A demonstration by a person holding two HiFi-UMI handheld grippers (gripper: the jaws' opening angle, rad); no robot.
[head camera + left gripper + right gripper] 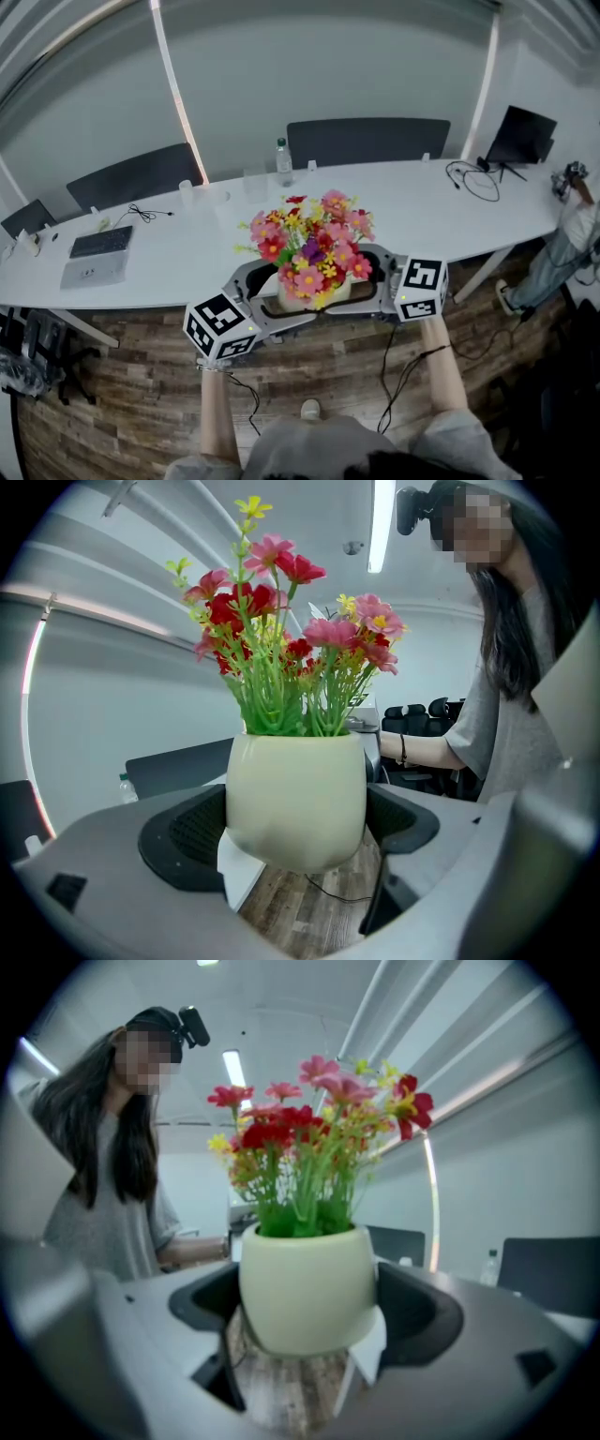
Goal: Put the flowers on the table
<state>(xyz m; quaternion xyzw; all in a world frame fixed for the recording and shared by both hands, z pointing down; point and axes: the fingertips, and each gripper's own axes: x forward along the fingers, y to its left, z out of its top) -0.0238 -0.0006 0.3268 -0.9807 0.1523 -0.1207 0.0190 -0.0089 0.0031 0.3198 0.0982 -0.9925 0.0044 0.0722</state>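
Head looks down; gripper views oppose across flowerpot (296, 803).

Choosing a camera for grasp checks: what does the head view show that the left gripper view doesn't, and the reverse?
Head view only: the white table's full length, keyboard, monitor, and the left gripper and right gripper flanking the flower pot. Left gripper view only: its pads pressed on the pot's sides, the pot's bare underside, the person's torso. Both: the pot and flowers, off the table.
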